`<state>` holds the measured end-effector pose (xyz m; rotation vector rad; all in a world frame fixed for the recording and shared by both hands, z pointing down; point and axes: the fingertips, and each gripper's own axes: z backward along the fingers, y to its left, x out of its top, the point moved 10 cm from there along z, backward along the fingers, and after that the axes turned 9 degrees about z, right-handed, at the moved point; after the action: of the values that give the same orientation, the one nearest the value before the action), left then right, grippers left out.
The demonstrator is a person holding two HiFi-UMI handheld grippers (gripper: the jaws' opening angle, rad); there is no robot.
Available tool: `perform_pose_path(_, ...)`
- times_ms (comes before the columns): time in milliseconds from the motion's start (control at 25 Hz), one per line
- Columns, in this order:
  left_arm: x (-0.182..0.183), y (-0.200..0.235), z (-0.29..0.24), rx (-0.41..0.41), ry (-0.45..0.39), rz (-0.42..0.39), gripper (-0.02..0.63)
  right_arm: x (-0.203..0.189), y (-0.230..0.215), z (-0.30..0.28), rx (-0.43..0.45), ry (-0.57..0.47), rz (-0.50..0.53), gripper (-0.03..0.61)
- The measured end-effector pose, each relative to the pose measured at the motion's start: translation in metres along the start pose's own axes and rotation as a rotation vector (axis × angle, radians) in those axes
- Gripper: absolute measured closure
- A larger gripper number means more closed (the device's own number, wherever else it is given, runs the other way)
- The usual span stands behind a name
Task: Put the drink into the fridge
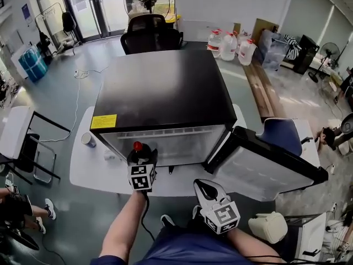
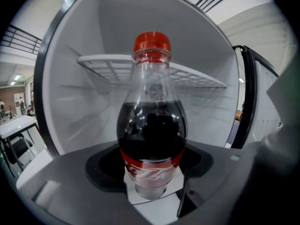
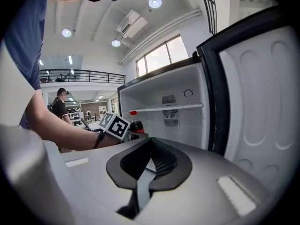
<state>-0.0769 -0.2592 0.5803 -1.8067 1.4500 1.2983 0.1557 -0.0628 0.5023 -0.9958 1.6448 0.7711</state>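
Note:
A cola bottle (image 1: 137,146) with a red cap is upright in my left gripper (image 1: 139,152), which is shut on it just in front of the open black fridge (image 1: 160,93). In the left gripper view the bottle (image 2: 151,139) fills the middle, gripped low at its label by my left gripper (image 2: 151,193), with the white fridge interior and its wire shelf (image 2: 197,78) behind. The fridge door (image 1: 265,167) swings out to the right. My right gripper (image 1: 203,187) hangs shut and empty near my lap. In the right gripper view its jaws (image 3: 149,165) meet, and the bottle (image 3: 136,124) shows at the fridge opening.
The fridge stands on a white table (image 1: 83,167) that also bears a small cup (image 1: 87,139). A black office chair (image 1: 151,35) and water jugs (image 1: 229,46) stand behind. A blue chair (image 1: 281,134) sits right of the door, and a white bag (image 1: 267,226) lies near my right arm.

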Motion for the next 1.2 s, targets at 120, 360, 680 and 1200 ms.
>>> perform_pose_path(120,0.003,0.004,-0.020,0.024,0.005,-0.005,0.299,-0.004,-0.010,0.007,-0.039,0.005,-0.011,0.575)
perform_pose_path(360,0.003,0.012,-0.053,0.035,0.019,-0.021,0.299,-0.011,-0.024,0.017,-0.107,0.026,-0.036,0.575)
perform_pose_path(680,0.010,0.024,-0.083,0.047,0.031,-0.008,0.299,-0.016,-0.024,0.026,-0.166,0.060,-0.054,0.575)
perform_pose_path(1200,0.003,0.022,-0.097,0.025,0.039,-0.067,0.298,-0.021,-0.023,0.017,-0.185,0.077,-0.107,0.575)
